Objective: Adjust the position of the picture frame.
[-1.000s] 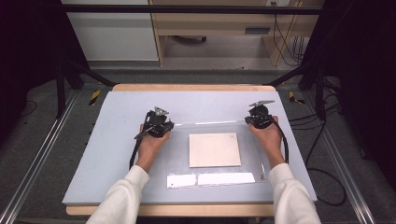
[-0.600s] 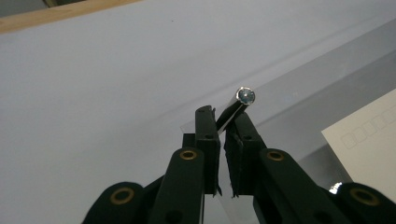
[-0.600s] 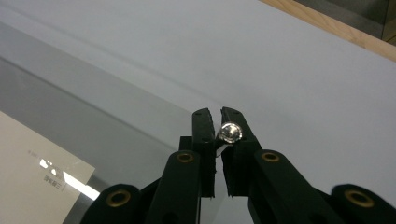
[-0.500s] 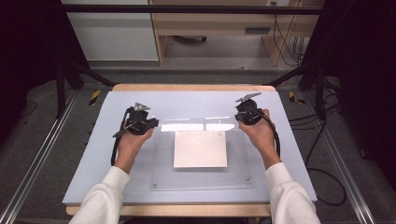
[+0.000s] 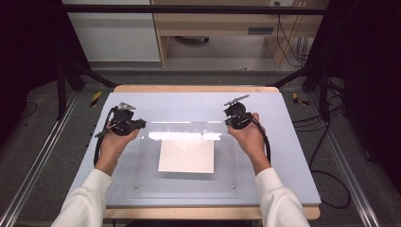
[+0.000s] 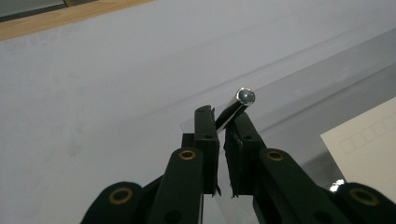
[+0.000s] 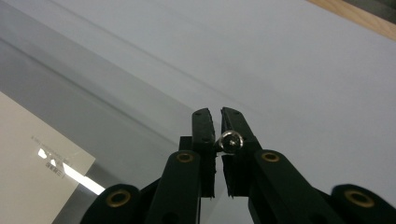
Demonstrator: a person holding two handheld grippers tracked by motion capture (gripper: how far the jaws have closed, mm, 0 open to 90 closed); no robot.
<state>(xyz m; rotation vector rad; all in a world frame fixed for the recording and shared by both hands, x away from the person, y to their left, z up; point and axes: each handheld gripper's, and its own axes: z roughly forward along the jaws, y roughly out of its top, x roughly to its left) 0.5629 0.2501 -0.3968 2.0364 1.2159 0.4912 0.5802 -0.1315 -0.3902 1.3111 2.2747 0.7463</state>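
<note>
Clear acrylic sheet [image 5: 184, 175] lies tilted over the grey mat [image 5: 293, 156], its far edge lifted and its near edge down toward the person, with small screws at the near corners. Each far corner is pinched by a gripper. The left gripper [image 5: 137, 124] has its jaws nearly together on a shiny metal standoff [image 6: 244, 96] at the sheet's far left corner; in the left gripper view the post sticks out past the tips. The right gripper [image 5: 232, 121] is likewise clamped on the standoff [image 7: 230, 140] at the far right corner, whose round head sits between the pads. A white card [image 5: 187, 155] lies on the mat beneath the sheet, about midway between the two hands, and a bright glare streak crosses the sheet just beyond it. Both hands rest over the far half of the mat, sleeves coming in from the near edge.
</note>
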